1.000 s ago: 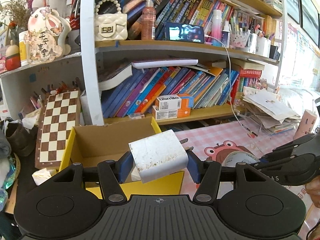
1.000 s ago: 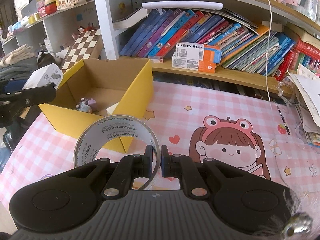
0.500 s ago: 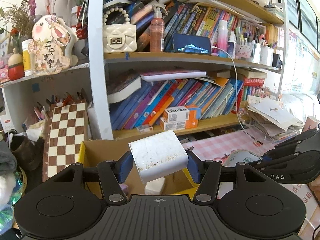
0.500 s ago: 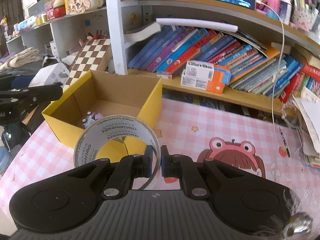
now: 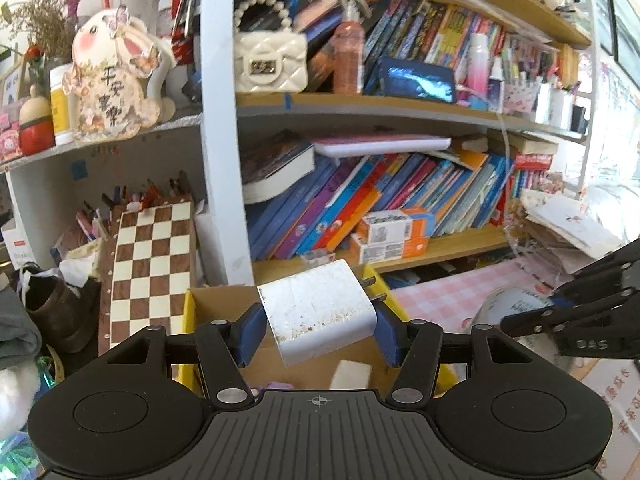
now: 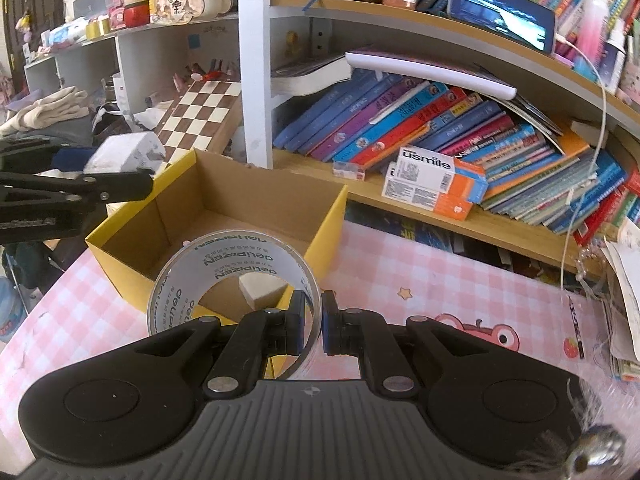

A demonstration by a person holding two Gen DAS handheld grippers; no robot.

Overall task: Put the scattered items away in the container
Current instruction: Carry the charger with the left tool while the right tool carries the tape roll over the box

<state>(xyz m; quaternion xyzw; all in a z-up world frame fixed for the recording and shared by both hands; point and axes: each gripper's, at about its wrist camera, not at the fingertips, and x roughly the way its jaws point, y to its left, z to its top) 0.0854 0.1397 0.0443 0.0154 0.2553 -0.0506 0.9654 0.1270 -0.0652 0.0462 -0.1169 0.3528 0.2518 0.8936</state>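
My left gripper (image 5: 318,334) clamps white charger (image 5: 316,316), frame centre, above yellow box (image 6: 224,216). Right gripper (image 6: 310,330) pinches tape roll (image 6: 234,276) wall; thin grip may twist, roll missing box.

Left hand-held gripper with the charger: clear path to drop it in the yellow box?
Probably yes. The left hand-held gripper holds the white charger over the open yellow box, with nothing between them. The right hand-held gripper and its tape roll sit off to the side.
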